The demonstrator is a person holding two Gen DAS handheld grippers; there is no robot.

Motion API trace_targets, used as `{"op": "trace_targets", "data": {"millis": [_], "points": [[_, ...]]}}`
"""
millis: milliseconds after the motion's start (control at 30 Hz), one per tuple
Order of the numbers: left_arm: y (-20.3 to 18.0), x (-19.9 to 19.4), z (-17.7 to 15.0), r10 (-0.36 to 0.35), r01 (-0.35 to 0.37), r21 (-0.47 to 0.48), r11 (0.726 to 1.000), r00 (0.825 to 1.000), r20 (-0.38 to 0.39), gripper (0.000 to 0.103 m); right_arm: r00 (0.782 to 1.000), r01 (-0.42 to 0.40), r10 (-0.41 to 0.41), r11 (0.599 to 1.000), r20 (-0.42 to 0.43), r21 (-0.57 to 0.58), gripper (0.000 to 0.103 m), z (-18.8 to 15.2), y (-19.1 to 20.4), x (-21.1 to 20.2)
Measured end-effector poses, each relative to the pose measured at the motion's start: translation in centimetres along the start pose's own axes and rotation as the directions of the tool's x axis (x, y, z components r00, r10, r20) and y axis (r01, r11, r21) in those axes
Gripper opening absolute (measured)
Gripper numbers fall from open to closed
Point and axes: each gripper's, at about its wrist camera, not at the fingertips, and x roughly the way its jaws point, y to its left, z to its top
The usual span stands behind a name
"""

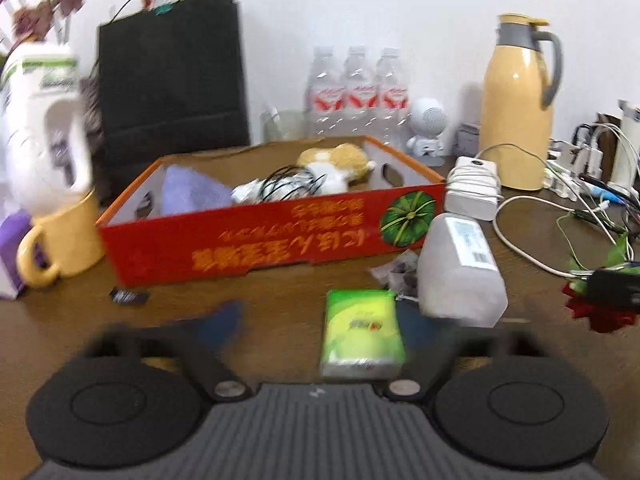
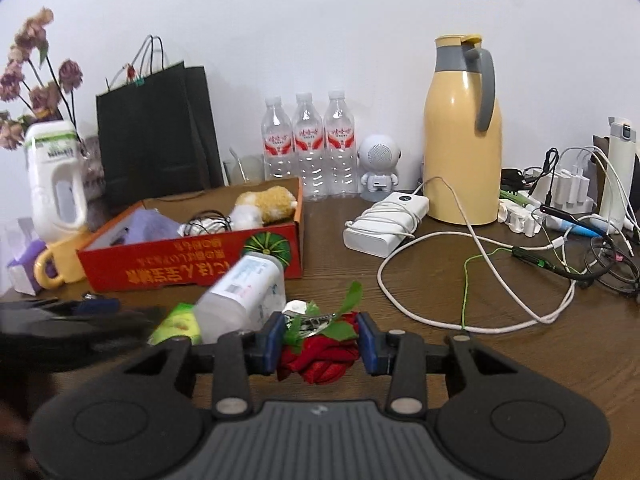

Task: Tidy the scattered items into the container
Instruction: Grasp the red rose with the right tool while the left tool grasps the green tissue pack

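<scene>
From my left wrist view, the left gripper (image 1: 320,320) stands spread wide and blurred around a green tissue pack (image 1: 362,332) lying on the brown table (image 1: 200,312), without pressing it; the red box (image 1: 272,236) sits just ahead, a frosted bottle (image 1: 458,268) crowding its right corner. From my right wrist view, the right gripper (image 2: 320,340) is clamped on a red rose (image 2: 320,356), with bare table to the right up to a looped white cable (image 2: 472,280) and a white wall behind.
</scene>
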Motion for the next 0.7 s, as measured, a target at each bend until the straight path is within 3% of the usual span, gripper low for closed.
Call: {"op": "trace_targets", "data": {"millis": [100,200,333,467,533,600,700], "points": [[-0.7,1.2,0.1,-0.032,0.033,0.019,0.999,0.997,-0.067,0.080,1.000,-0.022,0.023,1.000,0.008,-0.008,0.037,-0.1,0.3,-1.4],[-0.8,2.0,0.0,-0.035,0.037,0.015,0.999,0.995,-0.090,0.079,0.999,-0.029,0.030,0.999,0.013,-0.031,0.037,-0.3,0.7,-2.1],[-0.2,3.6,-0.4,-0.071,0.068,-0.027,0.997,0.984,-0.166,0.069,0.999,-0.049,0.049,0.998,0.004,-0.028,0.037,-0.6,0.9,-2.2],[0.5,3.6,-0.4,-0.071,0.066,-0.038,0.997,0.983,-0.168,0.046,0.998,-0.067,0.067,0.998,0.004,-0.021,0.037,-1.0,1.0,-2.1],[0.9,3.2,-0.2,-0.090,0.081,-0.059,0.995,0.980,-0.176,0.046,0.997,-0.072,0.072,0.997,0.006,-0.020,0.037,-1.0,1.1,-2.1],[1.2,1.9,0.1,-0.072,0.060,-0.077,0.995,0.983,-0.168,0.046,0.997,-0.076,0.076,0.997,0.010,-0.021,0.037,-0.9,1.2,-2.3],[1.3,-3.2,0.7,-0.068,0.067,-0.066,0.996,0.997,-0.027,0.046,0.995,-0.090,0.092,0.995,0.035,-0.046,0.037,-0.7,1.6,-3.0]]}}
